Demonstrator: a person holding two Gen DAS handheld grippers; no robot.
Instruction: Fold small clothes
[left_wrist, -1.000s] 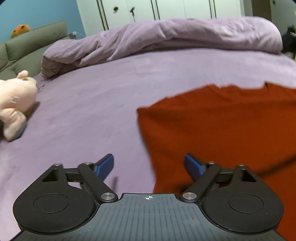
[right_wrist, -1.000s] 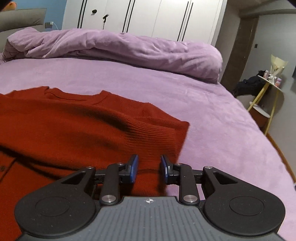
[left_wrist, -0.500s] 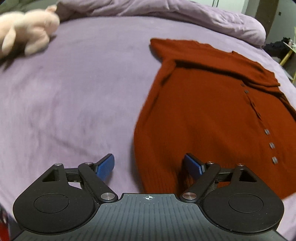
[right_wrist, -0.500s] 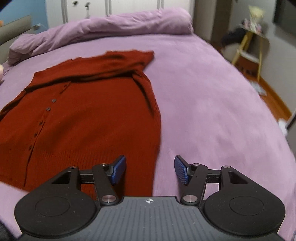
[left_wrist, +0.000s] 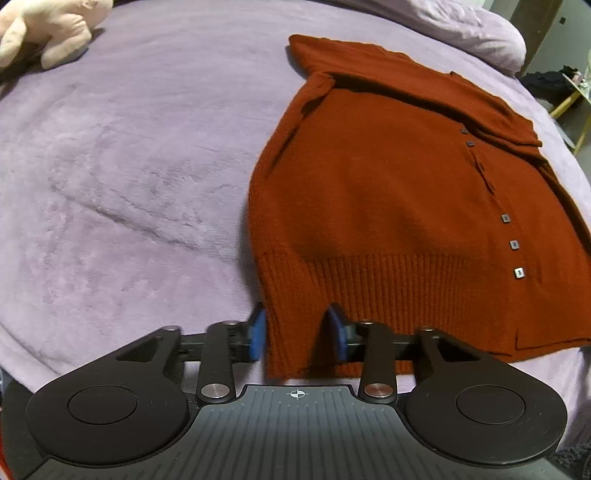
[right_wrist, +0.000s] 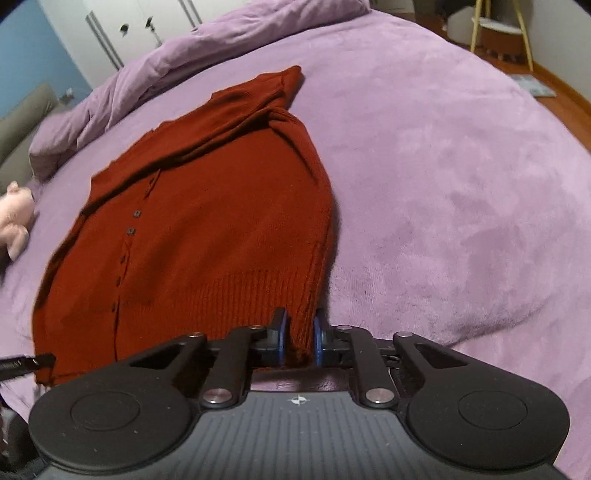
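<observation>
**Both claws at the hem**

Since a second ago both views swung down onto the rust cardigan (left_wrist: 388, 192). Left gripper (left_wrist: 297, 334): jaws closing, hem corner between them. Right gripper (right_wrist: 299, 338): jaws closing, pinching the opposite corner. Cardigan mid-frame, flat on purple bedspread (left_wrist: 129, 166). Pink plush toy (left_wrist: 48, 26) upper left.

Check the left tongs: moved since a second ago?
Yes. The left tongs came back along the bed to the cardigan hem, now closing around its corner.
</observation>
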